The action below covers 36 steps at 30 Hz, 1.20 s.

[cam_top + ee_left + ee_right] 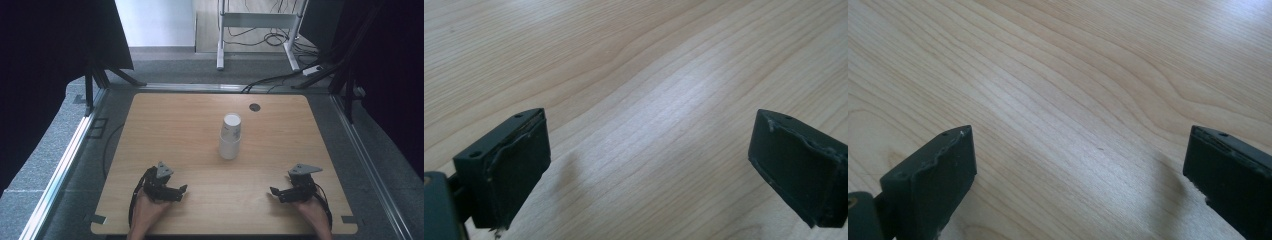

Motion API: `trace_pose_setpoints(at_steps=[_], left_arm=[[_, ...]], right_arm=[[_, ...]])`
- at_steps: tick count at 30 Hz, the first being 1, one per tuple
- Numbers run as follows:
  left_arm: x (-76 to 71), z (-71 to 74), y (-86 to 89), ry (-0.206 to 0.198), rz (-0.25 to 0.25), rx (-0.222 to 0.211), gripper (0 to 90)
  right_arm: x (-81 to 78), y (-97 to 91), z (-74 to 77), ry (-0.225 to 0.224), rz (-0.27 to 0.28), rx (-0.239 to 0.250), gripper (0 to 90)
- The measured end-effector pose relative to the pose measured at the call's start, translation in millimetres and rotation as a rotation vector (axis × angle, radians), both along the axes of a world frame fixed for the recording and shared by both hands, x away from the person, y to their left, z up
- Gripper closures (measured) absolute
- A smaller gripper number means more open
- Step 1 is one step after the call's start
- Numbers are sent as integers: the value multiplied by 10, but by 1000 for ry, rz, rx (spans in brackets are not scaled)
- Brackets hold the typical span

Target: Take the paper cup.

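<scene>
A stack of white paper cups (pixel 230 136) lies tilted near the middle of the wooden table (pixel 175 125), its open mouth toward the far side. My left gripper (pixel 183 192) rests low at the near left, pointing right, well short of the cups. My right gripper (pixel 273 193) rests at the near right, pointing left. In the left gripper view the left gripper (pixel 649 170) is open, its black pads (pixel 519 170) wide apart over bare wood. In the right gripper view the right gripper (pixel 1080 180) is likewise open, with wood grain between its pads (pixel 938 175).
A small dark round grommet (pixel 255 107) sits in the table's far edge right of centre. Metal rails (pixel 70 150) run along both sides of the table. Beyond the far edge stand a white frame (pixel 255 22) and loose cables (pixel 272 80) on grey carpet.
</scene>
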<state>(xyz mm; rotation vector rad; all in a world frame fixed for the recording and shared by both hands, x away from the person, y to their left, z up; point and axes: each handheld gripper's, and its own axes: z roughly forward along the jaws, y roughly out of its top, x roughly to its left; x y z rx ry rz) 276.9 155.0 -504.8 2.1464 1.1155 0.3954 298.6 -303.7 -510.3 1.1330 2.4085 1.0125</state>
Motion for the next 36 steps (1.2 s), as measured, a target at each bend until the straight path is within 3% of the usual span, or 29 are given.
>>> trace_pose_setpoints(at_steps=[5,11,21,26,36], left_arm=[[31,12,-9,-6,-21,10,60],[83,34,3,4,-45,-20,62],[147,104,-50,-3,-101,-34,68],[183,116,-70,-2,-125,-37,68],[273,184,-57,-3,-140,-69,74]], right_arm=[[9,28,24,-2,20,-3,6],[18,32,59,-6,36,3,6],[72,50,177,-27,72,10,9],[116,67,228,-4,107,48,13],[232,117,359,9,113,48,14]])
